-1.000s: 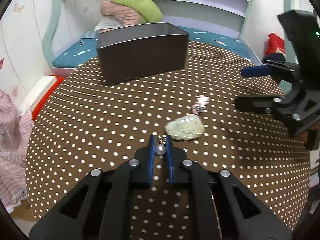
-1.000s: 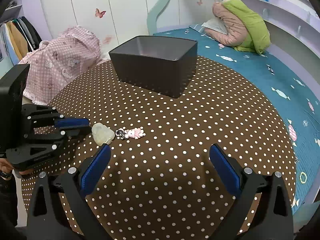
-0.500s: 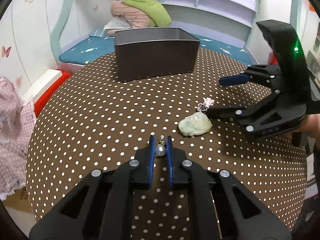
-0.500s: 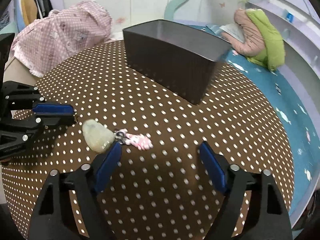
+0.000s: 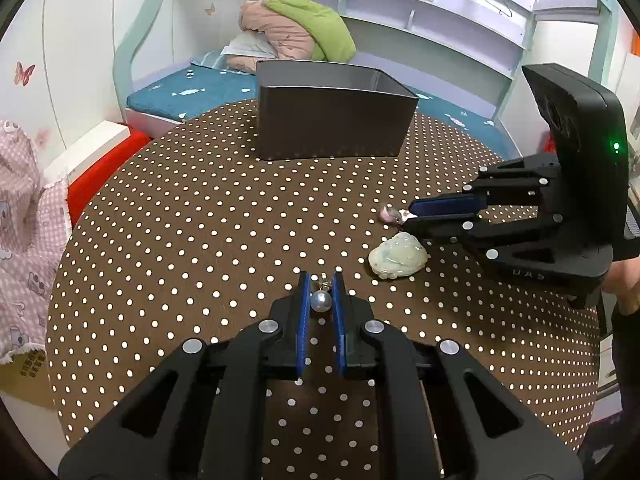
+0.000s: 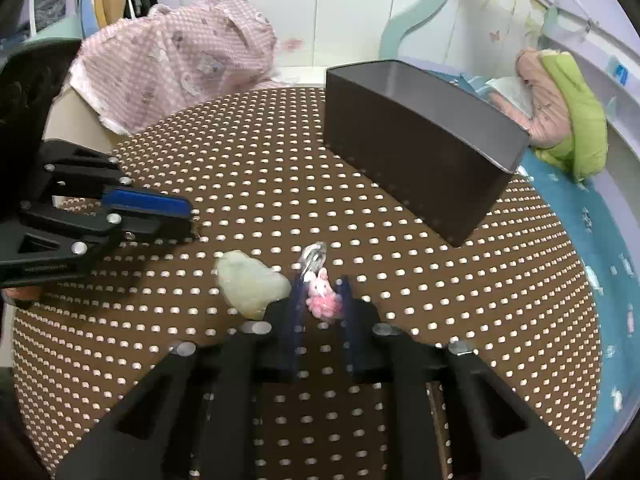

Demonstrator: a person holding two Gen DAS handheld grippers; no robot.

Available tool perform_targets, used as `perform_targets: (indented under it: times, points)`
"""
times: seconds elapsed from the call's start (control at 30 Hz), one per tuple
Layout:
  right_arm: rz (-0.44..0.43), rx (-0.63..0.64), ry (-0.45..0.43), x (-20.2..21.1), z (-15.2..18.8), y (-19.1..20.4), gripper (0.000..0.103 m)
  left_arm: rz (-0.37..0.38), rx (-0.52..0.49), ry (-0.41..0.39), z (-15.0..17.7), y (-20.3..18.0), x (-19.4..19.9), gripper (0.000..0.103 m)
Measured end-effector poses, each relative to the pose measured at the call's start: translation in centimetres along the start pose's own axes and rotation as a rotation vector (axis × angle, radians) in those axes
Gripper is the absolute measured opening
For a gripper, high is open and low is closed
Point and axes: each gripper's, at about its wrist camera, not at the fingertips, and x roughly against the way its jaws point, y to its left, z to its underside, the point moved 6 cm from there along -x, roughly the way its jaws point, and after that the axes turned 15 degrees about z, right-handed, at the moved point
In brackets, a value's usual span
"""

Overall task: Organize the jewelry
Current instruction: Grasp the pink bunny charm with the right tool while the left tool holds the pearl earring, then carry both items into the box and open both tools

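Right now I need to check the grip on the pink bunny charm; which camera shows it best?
The right wrist view: the pink bunny charm sits close and central between the right tool's fingers, which have just been closing on it. The left wrist view shows only a small pink end poking past that tool.

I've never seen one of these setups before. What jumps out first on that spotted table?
Two black grippers reach over a brown polka-dot table, each pinching a trinket. The left gripper holds a pearl pendant between its blue pads; the right gripper, whose jaws have just been closing, clamps a pink bunny charm. A pale green jade pendant lies between them, and a dark rectangular box stands open at the table's far side.
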Motion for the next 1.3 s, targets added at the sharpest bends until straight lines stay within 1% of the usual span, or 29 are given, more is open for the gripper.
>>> perform_targets:
  times: [0.17, 0.37, 0.5, 0.67, 0.8, 0.93, 1.0, 1.1, 1.3]
  points:
    - [-0.001, -0.021, 0.005, 0.3, 0.3, 0.0, 0.014, -0.002, 0.008, -0.009, 0.7, -0.4, 0.7, 0.011]
    - [-0.011, -0.077, -0.003, 1.4, 1.1, -1.8, 0.014, -0.004, 0.021, -0.028, 0.5, -0.6, 1.6, 0.011]
    - [-0.012, -0.095, -0.038, 2.9, 0.2, -2.4, 0.014, 0.0, 0.026, -0.052, -0.1, -0.7, 2.5, 0.011]
    - [-0.001, -0.108, -0.097, 5.2, -2.4, -3.4, 0.014, -0.01, 0.022, -0.099, -2.4, -1.3, 3.9, 0.011]
    - [0.017, -0.121, -0.15, 7.2, -4.6, -5.0, 0.014, -0.018, 0.027, -0.148, -5.1, -1.5, 5.3, 0.011]
    - [0.037, -0.144, -0.198, 8.8, -7.6, -7.0, 0.014, -0.022, 0.024, -0.206, -9.6, -1.6, 7.0, 0.011]
    - [0.048, -0.164, -0.209, 9.0, -9.3, -8.3, 0.014, -0.018, 0.02, -0.219, -12.2, -1.7, 7.1, 0.011]
    - [0.065, -0.192, -0.202, 8.4, -11.5, -9.9, 0.014, -0.023, 0.023, -0.222, -15.6, -1.7, 6.7, 0.011]
    - [0.068, -0.223, -0.186, 7.1, -13.7, -11.6, 0.014, -0.024, 0.029, -0.209, -20.7, -1.5, 4.9, 0.011]
